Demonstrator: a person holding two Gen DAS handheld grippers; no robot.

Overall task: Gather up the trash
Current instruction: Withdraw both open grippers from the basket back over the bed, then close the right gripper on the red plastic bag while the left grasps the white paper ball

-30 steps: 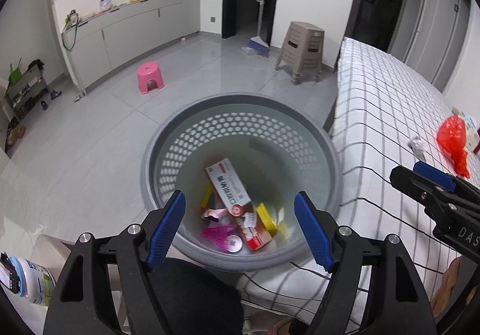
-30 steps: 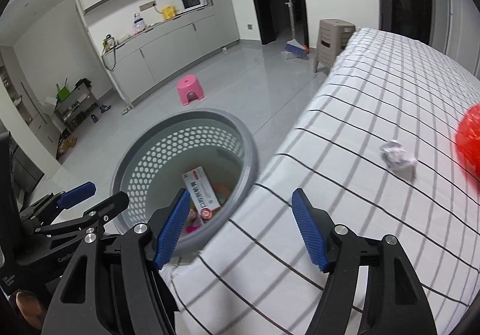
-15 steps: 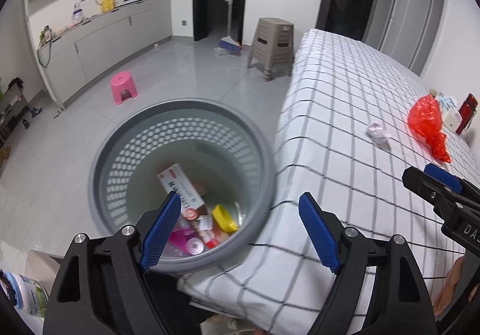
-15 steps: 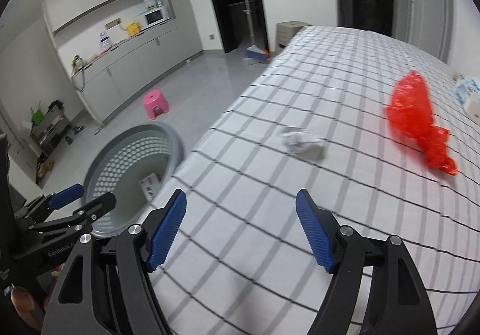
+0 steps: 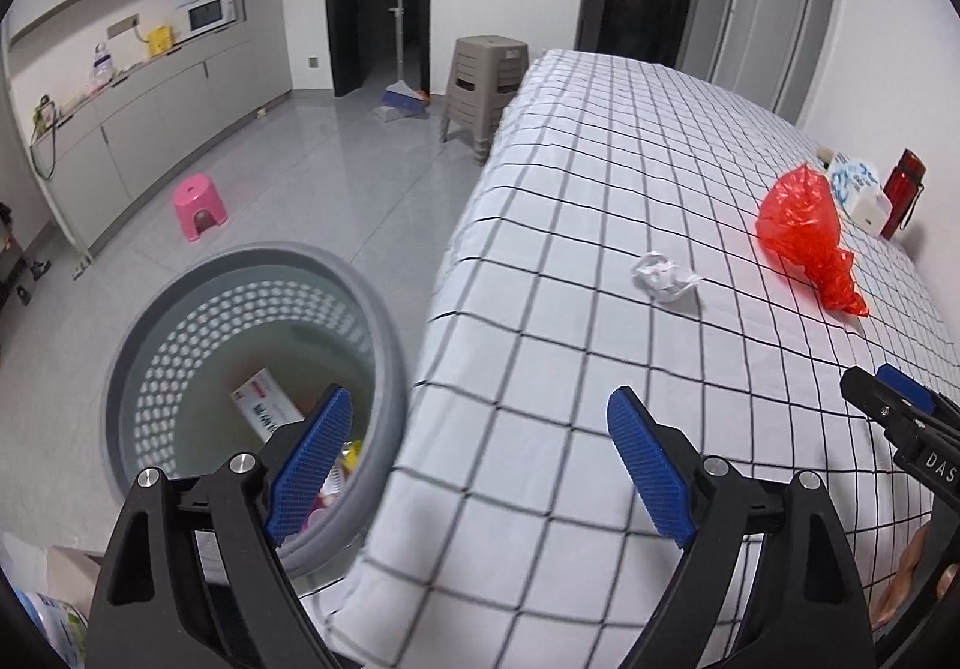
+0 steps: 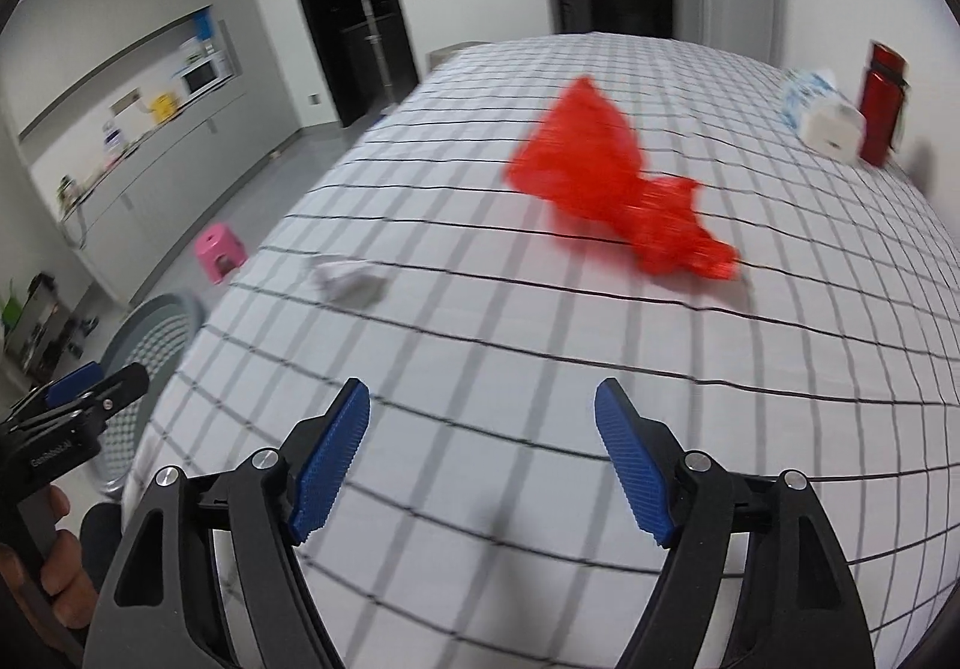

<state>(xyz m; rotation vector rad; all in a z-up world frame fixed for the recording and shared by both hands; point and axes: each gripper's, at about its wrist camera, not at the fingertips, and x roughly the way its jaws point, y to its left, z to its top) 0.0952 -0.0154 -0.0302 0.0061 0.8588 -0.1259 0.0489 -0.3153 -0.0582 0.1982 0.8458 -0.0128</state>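
A grey perforated basket (image 5: 384, 309) stands on the floor beside the bed and holds a white-and-red box (image 5: 264, 405) and other trash. On the checked bedspread (image 5: 600, 225) lie a crumpled white paper ball (image 5: 663, 276) and a red plastic bag (image 5: 804, 231). My left gripper (image 5: 480, 459) is open and empty above the bed's near edge, by the basket. My right gripper (image 6: 480, 459) is open and empty over the bed, with the red bag (image 6: 612, 183) ahead and the paper ball (image 6: 348, 279) to its left. The basket (image 6: 156, 333) shows at that view's left.
A white tissue pack (image 5: 858, 189) and a red bottle (image 5: 903, 192) stand at the bed's far side. On the floor are a pink stool (image 5: 198, 207), stacked brown stools (image 5: 486, 87) and a broom (image 5: 402, 93). Cabinets (image 5: 138, 129) line the left wall.
Both grippers have swung right, from over the basket to over the bed. The red bag and paper ball now sit closer in the right wrist view. Both stay open.
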